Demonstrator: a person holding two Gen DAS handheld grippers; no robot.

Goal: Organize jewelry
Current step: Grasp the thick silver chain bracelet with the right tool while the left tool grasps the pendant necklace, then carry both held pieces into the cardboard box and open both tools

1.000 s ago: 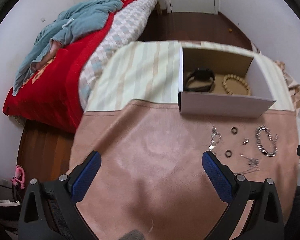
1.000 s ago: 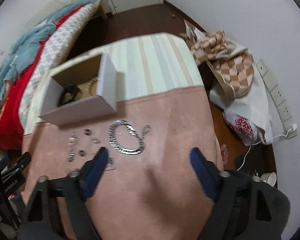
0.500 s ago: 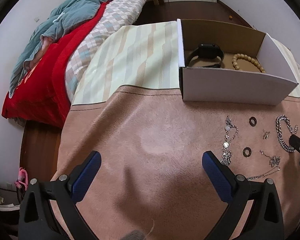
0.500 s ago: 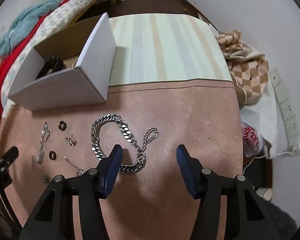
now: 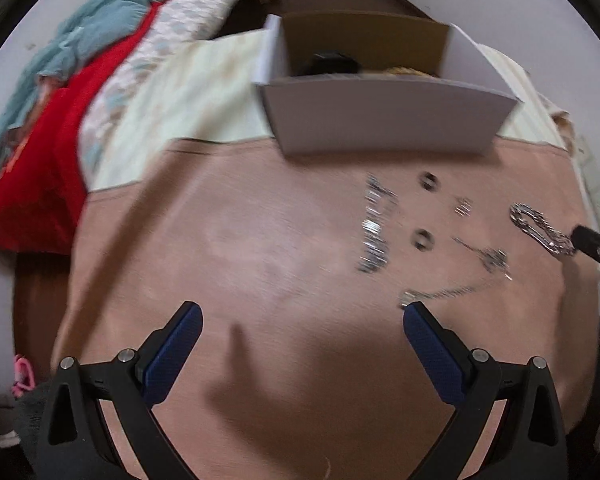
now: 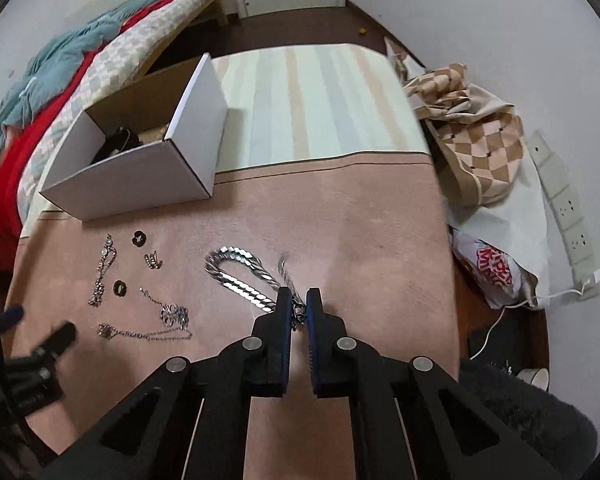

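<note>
While the right gripper (image 6: 298,304) pinches one end of the chain (image 6: 240,276) on the pink cloth (image 6: 360,220), the left gripper (image 5: 300,320) hovers spread wide, empty. If lifted carelessly, the dangling chain could slip free (only a few links are caught) or snag before reaching the box (image 6: 140,184).

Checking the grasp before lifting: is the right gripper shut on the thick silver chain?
Shut. The right gripper has its fingers nearly together, pinching the thick silver chain at its near end.
</note>
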